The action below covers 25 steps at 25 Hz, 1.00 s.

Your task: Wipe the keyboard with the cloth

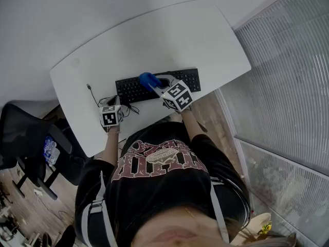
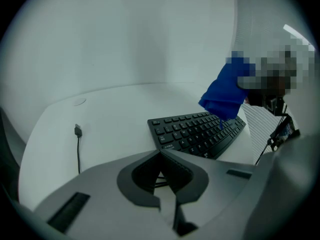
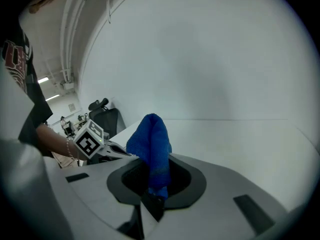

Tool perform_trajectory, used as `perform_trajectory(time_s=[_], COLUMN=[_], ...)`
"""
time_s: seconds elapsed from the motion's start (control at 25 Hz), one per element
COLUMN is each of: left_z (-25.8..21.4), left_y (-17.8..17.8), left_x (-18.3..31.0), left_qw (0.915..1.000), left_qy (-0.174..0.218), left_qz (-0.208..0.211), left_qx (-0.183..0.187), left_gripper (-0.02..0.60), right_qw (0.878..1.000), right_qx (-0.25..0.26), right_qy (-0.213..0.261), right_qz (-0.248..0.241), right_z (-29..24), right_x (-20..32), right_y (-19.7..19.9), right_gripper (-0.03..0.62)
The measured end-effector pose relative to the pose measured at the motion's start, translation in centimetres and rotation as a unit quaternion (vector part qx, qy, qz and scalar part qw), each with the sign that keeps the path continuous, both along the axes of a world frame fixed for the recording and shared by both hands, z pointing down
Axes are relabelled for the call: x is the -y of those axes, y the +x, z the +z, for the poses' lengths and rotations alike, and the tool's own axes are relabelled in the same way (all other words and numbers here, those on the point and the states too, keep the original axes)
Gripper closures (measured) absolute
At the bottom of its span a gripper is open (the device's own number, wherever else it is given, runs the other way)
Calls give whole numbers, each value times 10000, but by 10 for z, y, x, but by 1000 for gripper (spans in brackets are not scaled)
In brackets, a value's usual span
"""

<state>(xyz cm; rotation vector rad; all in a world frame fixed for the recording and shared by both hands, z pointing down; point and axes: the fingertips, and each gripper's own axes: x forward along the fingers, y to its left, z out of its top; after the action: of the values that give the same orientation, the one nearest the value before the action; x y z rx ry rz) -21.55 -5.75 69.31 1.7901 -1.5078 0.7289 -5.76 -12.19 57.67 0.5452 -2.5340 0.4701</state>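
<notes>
A black keyboard [image 1: 175, 82] lies along the near edge of the white table [image 1: 154, 40]. My right gripper [image 1: 156, 83] is shut on a blue cloth [image 1: 148, 80] and holds it over the keyboard's middle. In the right gripper view the cloth [image 3: 151, 143] stands bunched up out of the jaws [image 3: 152, 186]. The left gripper view has the cloth [image 2: 224, 95] hanging just above the right part of the keyboard [image 2: 195, 134]. My left gripper [image 1: 114, 102] is at the table's near edge, left of the keyboard, shut with nothing in it [image 2: 161, 175].
A loose USB cable [image 1: 90, 90] lies on the table left of the keyboard, its plug [image 2: 77, 130] pointing away. Tangled wires [image 1: 128, 107] sit by the keyboard's near left corner. A black office chair [image 1: 31, 143] stands at the left, a ribbed glass wall [image 1: 288, 76] at the right.
</notes>
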Motion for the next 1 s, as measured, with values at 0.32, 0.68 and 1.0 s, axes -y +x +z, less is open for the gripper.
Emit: perform_trajectory(time_s=[0.32, 0.68, 1.0], left_z=[1, 1, 2], left_y=[0, 0, -1], left_x=[0, 1, 1], left_qw=[9999, 9999, 9998], left_qy=[19, 49, 60], left_qz=[-45, -6, -1], left_qx=[-99, -159, -164], left_gripper=[545, 545, 545], right_qw=[9887, 9785, 9809], right_qx=[181, -475, -472], right_qy=[-368, -449, -417], right_qz=[-1442, -1957, -1842], right_z=[12, 68, 76], right_x=[-67, -90, -88], right_y=[-99, -135, -132], right_gripper=[539, 539, 537])
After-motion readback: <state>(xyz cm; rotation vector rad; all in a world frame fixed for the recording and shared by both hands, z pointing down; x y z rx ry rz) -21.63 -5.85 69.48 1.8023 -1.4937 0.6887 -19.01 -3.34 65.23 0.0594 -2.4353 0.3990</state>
